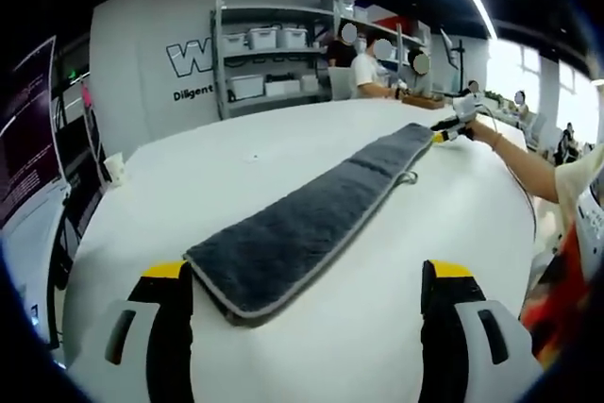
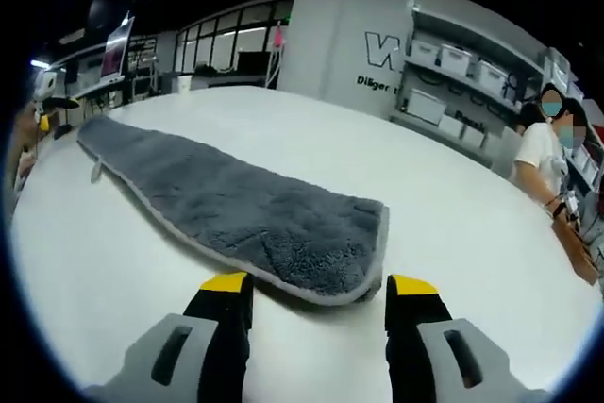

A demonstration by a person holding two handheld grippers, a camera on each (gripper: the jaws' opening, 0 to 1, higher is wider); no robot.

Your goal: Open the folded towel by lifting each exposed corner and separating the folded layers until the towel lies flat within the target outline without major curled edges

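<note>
Towel (image 1: 311, 224) runs as one long grey strip across the white table (image 1: 189, 186), and you stand a gripper at each short end, looking down its length. In the left gripper view, your left gripper (image 1: 307, 304) has its yellow-tipped jaws spread wide and holding nothing, with the near end of the strip lying just ahead of them and set toward the left jaw. From there the long axis leads away and to the right, ending at your right gripper (image 1: 451, 129), which sits at the far corner; it is too small there to tell whether it touches the cloth.

In the right gripper view, the right gripper (image 2: 318, 290) is likewise open and empty, jaws apart either side of the rounded near end of the towel (image 2: 236, 205), which lies just beyond the tips. The strip leads away to the upper left, where a small hanging loop (image 2: 96, 173) pokes from its edge.

Each gripper is nearest its own end, so I judge the fold runs lengthwise and the upper layer must be peeled sideways, across the long axis. No target outline can be made out on the table.
</note>
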